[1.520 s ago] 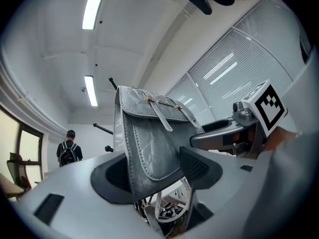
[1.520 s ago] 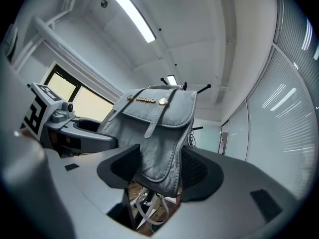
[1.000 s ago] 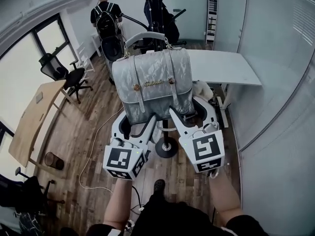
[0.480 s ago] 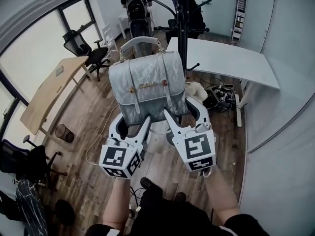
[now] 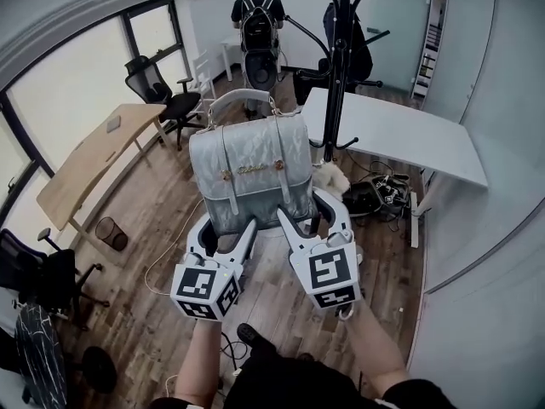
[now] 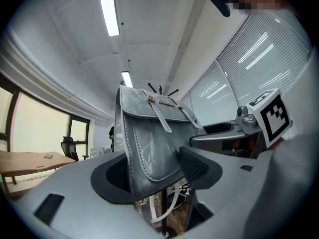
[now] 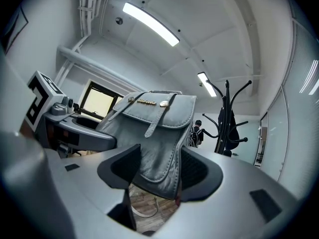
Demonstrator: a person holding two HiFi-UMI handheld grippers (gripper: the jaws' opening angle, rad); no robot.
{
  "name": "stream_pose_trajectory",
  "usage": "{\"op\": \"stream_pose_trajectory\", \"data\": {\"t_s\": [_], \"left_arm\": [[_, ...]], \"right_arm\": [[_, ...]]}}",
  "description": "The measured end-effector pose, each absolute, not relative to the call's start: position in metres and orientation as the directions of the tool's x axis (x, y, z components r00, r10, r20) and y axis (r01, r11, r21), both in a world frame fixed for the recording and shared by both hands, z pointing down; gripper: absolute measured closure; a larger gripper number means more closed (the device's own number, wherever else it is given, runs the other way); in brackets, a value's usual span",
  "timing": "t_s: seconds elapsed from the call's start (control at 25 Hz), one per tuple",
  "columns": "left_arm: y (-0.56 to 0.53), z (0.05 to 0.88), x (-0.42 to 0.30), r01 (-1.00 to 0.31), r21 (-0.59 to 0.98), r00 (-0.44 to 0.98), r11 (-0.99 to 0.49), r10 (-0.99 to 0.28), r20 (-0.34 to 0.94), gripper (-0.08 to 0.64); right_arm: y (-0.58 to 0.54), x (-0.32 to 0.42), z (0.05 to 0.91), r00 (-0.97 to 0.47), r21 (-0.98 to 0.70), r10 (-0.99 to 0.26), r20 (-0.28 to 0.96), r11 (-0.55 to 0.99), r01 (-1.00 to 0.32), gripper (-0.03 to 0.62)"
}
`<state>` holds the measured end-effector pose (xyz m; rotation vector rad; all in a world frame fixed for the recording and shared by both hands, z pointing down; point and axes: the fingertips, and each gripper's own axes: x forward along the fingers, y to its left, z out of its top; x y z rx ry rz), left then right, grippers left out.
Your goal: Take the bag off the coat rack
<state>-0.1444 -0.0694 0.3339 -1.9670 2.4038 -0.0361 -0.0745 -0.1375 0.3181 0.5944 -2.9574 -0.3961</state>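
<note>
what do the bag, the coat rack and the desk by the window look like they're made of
Bag: probably leather or faux leather, silvery grey with a crinkled sheen; stitched edges show, and the studs look like gold-coloured metal.
Coat rack: likely black-painted metal, judging by its thin pole and curved arms.
Desk: pale matte top, wood or wood-look; the pictures don't show which.

Coat rack pole [image 5: 339, 75] + white desk [image 5: 409, 139] just bhd bag [image 5: 251, 173], R side; floor [image 5: 136, 220] open L.
</note>
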Motion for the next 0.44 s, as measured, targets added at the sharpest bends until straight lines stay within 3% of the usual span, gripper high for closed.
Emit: {"op": "stream_pose_trajectory", "data": {"t_s": [0.44], "left_arm": [[-0.0769, 0.3352, -0.1436, -0.982, -0.048, -0.182, 0.182, -0.983, -0.005, 0.266]], "right_arm": [[-0.144, -0.0732, 0.3202, -0.905, 0.279, -0.423, 0.048, 0.876, -0.394, 0.339]]}}
